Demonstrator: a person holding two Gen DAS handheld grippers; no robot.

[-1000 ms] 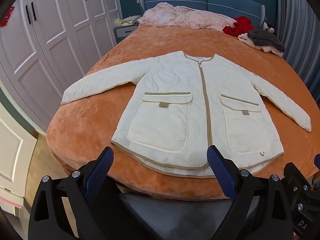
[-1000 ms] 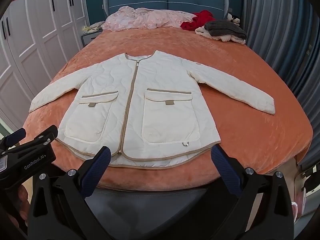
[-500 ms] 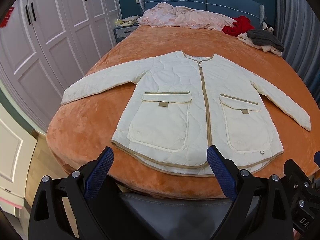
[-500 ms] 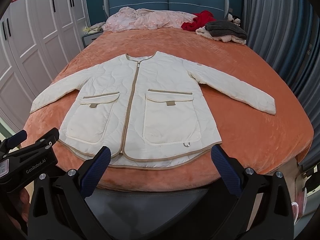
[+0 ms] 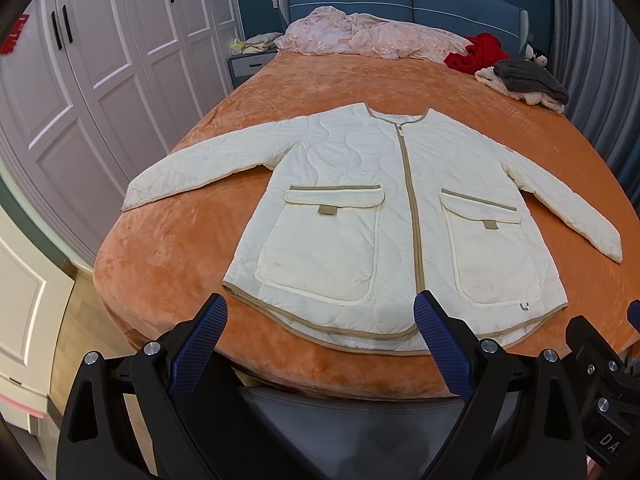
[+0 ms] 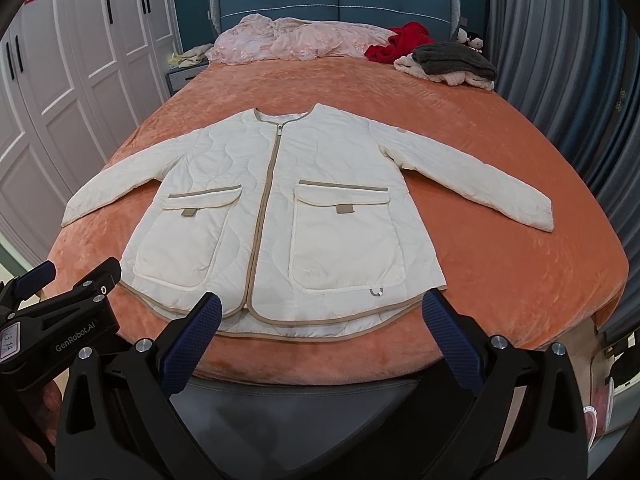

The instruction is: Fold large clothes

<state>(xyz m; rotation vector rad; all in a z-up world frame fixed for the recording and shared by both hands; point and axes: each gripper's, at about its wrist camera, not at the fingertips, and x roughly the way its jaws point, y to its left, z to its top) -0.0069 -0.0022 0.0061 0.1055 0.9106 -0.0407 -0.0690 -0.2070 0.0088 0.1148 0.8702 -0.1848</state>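
Note:
A cream quilted jacket (image 5: pixel 360 216) with tan trim lies flat and face up on the orange bed (image 5: pixel 168 256), zipped, both sleeves spread out; it also shows in the right wrist view (image 6: pixel 280 216). My left gripper (image 5: pixel 320 320) is open and empty, held just short of the jacket's hem at the bed's foot. My right gripper (image 6: pixel 320 320) is open and empty, also just short of the hem. The left gripper's body shows at the lower left of the right wrist view (image 6: pixel 60 320).
A pink quilt (image 5: pixel 372 36), a red garment (image 5: pixel 476 54) and a grey and cream clothes pile (image 5: pixel 528 84) lie at the bed's head. White wardrobes (image 5: pixel 100 80) stand on the left, a grey curtain (image 6: pixel 560 60) on the right. A nightstand (image 5: pixel 248 60) stands by the headboard.
Both grippers have drifted slightly, so the jacket sits a little higher in both views. The jacket has not moved and both grippers stay open.

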